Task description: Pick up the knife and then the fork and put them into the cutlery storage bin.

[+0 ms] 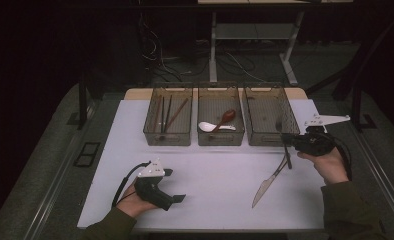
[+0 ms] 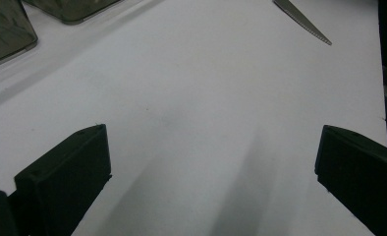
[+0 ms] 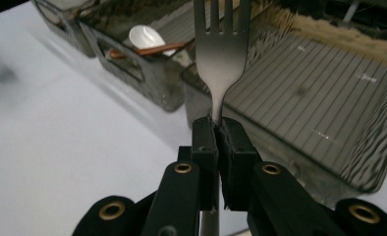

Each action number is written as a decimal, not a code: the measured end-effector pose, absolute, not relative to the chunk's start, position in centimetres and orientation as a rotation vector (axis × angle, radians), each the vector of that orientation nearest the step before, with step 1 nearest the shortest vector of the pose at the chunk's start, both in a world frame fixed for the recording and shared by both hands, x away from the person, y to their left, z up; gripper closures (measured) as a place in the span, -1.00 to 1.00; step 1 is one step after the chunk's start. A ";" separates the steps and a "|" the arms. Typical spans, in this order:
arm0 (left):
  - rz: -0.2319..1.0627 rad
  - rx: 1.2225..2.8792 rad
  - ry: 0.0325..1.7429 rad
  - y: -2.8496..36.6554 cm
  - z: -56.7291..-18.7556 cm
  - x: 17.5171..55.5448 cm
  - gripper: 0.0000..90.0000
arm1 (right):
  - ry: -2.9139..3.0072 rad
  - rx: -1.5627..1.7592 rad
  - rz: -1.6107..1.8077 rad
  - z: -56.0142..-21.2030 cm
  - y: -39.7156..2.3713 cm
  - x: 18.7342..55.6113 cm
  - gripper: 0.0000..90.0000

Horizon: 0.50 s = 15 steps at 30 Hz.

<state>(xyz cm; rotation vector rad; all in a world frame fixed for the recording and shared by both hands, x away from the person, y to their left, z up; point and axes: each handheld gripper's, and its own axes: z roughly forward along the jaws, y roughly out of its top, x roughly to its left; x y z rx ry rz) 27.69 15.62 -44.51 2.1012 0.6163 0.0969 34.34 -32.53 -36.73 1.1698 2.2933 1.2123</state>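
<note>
My right gripper (image 1: 285, 138) is shut on a metal fork (image 3: 220, 44), pinching its neck just below the tines. It hovers at the near rim of the right-hand mesh bin (image 1: 270, 116). In the right gripper view the tines point up over that bin's slatted floor (image 3: 304, 98). A serrated knife (image 1: 266, 184) lies on the white table (image 1: 210, 170), just below the right gripper. At the table's near left my left gripper (image 1: 176, 185) rests in the person's hand, its jaws wide open over bare table (image 2: 211, 162). The knife's tip (image 2: 304, 22) shows far ahead of it.
Three mesh bins stand in a row at the back of the table. The left bin (image 1: 168, 116) holds chopsticks. The middle bin (image 1: 221, 135) holds a white spoon (image 1: 207, 126) and a reddish spoon (image 1: 226, 117). Dark floor, cables and table legs lie beyond.
</note>
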 end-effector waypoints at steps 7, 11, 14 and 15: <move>0.096 2.103 0.614 15.6 -44.5 27.7 -1.00 | 2.229 1.152 1.236 -34.9 -32.4 35.6 0.90; 0.095 2.101 0.615 15.6 -44.5 27.7 -1.00 | 2.164 1.154 1.271 -33.6 -32.6 36.6 0.90; 0.093 2.101 0.614 15.6 -44.5 27.7 -1.00 | 2.133 1.162 1.282 -32.7 -32.7 37.7 0.90; 0.092 2.101 0.614 15.6 -44.5 27.7 -1.00 | 2.126 1.165 1.279 -32.5 -32.7 38.1 0.90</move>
